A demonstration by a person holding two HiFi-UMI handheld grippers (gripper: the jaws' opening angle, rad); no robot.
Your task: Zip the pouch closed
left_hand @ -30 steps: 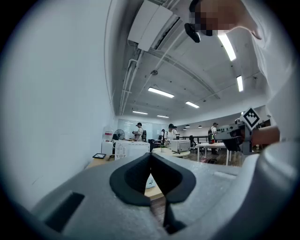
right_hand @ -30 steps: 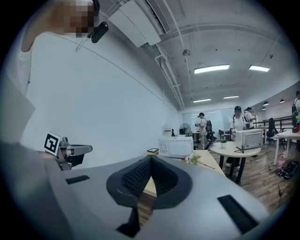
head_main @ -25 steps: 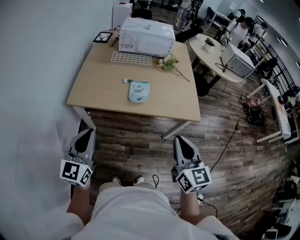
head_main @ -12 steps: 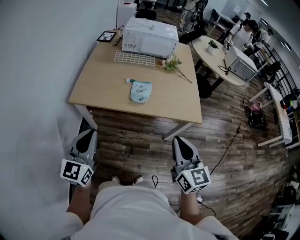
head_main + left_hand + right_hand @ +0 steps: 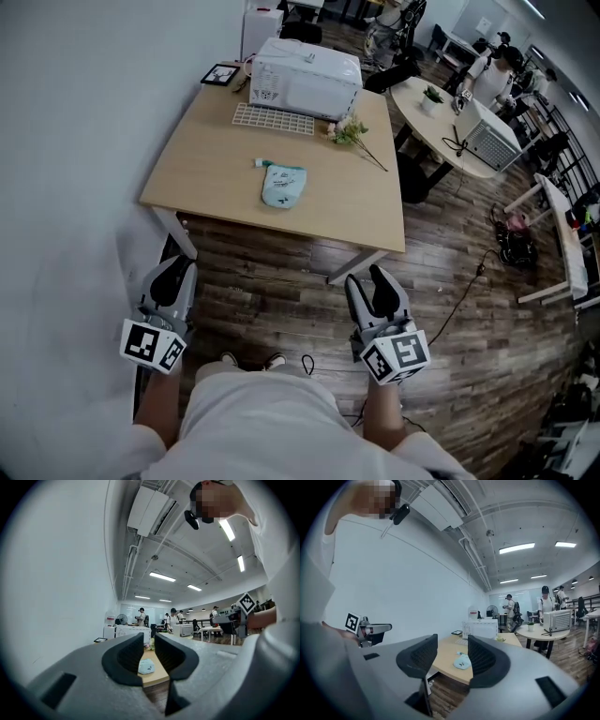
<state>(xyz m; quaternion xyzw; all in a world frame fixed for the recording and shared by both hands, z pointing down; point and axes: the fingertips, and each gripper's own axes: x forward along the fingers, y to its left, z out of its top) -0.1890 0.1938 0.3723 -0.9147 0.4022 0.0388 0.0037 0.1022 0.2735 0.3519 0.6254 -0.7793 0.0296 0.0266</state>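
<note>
Both grippers hang empty over the floor, short of the wooden table (image 5: 206,159). We note the left gripper (image 5: 171,274) opening from a narrow gap and the right gripper (image 5: 369,281) opening wider, with nothing between either pair of jaws. The pale blue pouch (image 5: 279,185) lies flat mid-table, well apart from both. We judge the approach to be the step in hand. One gripper should pin the fabric while the other takes the zip pull, which is too small to locate from here.
</note>
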